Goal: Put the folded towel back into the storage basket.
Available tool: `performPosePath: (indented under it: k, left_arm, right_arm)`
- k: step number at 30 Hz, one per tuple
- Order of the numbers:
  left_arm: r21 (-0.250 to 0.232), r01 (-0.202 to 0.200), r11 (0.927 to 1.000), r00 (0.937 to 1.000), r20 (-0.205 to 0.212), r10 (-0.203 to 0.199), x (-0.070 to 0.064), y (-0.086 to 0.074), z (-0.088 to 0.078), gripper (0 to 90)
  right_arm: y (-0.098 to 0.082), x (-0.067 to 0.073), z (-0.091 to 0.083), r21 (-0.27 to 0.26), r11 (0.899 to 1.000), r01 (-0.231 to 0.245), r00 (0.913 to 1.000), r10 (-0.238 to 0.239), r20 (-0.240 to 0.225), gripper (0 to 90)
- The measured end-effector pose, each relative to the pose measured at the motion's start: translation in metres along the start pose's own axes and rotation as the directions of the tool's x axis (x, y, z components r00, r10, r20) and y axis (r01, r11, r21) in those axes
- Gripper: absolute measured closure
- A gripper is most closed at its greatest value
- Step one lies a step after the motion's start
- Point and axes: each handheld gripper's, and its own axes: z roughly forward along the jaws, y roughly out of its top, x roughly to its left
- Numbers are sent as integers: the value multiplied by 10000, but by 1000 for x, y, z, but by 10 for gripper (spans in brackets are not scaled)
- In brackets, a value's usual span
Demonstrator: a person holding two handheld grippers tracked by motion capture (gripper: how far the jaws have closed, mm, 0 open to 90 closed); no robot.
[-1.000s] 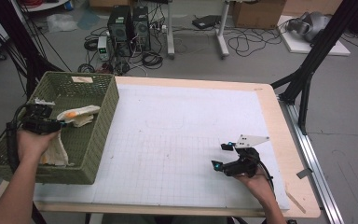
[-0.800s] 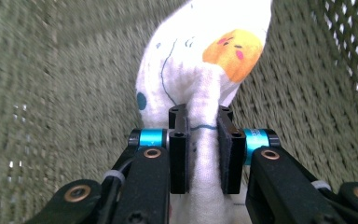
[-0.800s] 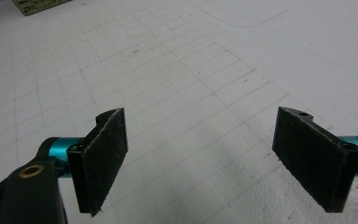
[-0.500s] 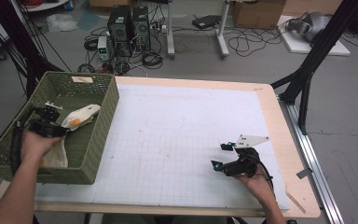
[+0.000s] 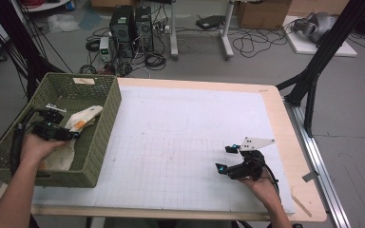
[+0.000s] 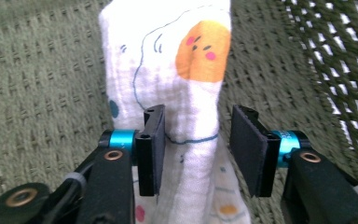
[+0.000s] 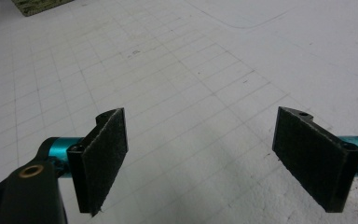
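A white cloth [image 6: 177, 70] printed with an orange cartoon face and blue outlines lies inside the green woven basket [image 5: 105, 114] at the table's left edge. In the high view the cloth [image 5: 83, 116] rests against the basket's right wall. My left gripper [image 5: 62, 125] is down in the basket, and its jaws have just been opening. In the left gripper view the left gripper [image 6: 198, 121] stands open around a bunched fold of the cloth, with the right pad clear of it. My right gripper [image 5: 223, 158] hovers low over the white grid mat, open and holding nothing [image 7: 203, 116].
The white grid mat [image 5: 185, 142] covers most of the wooden table. A second pale cloth [image 5: 59, 156] lies in the basket under the left hand. Computer towers [image 5: 133, 23], cables and black frame legs stand on the floor beyond the table.
The left gripper's jaws have opened and let go of the printed cloth, which stays in the basket. The right gripper has not moved.
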Motion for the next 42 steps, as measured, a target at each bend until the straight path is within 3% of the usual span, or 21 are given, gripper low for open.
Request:
performPosePath:
  k: [5, 11, 17, 23, 28, 32, 36, 40, 42]
  left_arm:
    - [-17, -296, 9996, 9995, 51, 296, -2, 0, -5, 511]
    - [-182, -550, 9983, 9985, 65, 552, 6, -6, -15, 497]
    - [215, -595, 9980, 9973, 448, 585, 10, -13, -11, 630]
    - [195, -1171, 9929, 9922, 458, 1161, 8, -11, -15, 630]
    - [458, -1497, 9877, 9881, 420, 1478, 9, -15, -18, 620]
    - [774, -1852, 9797, 9826, 319, 1832, 4, -13, -16, 694]
    - [879, -1903, 9778, 9816, 352, 1879, 4, -13, -14, 854]
    - [924, -1759, 9801, 9843, 343, 1734, 1, -9, -8, 870]
    - [825, -1538, 9847, 9879, 308, 1518, 1, -5, -8, 870]
  right_arm:
    - [0, 0, 0, -37, 10000, 30, 10000, -30, 29, 173]
    - [0, 0, 0, -10, 10000, -35, 10000, 35, 3, 173]
    - [0, 0, 2, 38, 10000, 18, 10000, -18, 35, 173]
    - [0, -1, 1, 12, 10000, -15, 10000, 15, 34, 173]
    - [0, -1, 1, 45, 10000, -25, 10000, 25, 5, 173]
    - [0, 0, 1, 21, 10000, -4, 10000, 4, 39, 173]
    - [0, -1, 1, -6, 10000, -5, 10000, 5, 28, 173]
    - [0, 0, 2, 41, 10000, 66, 10000, -66, 21, 173]
    - [0, 0, 2, 36, 10000, -1, 10000, 1, -21, 173]
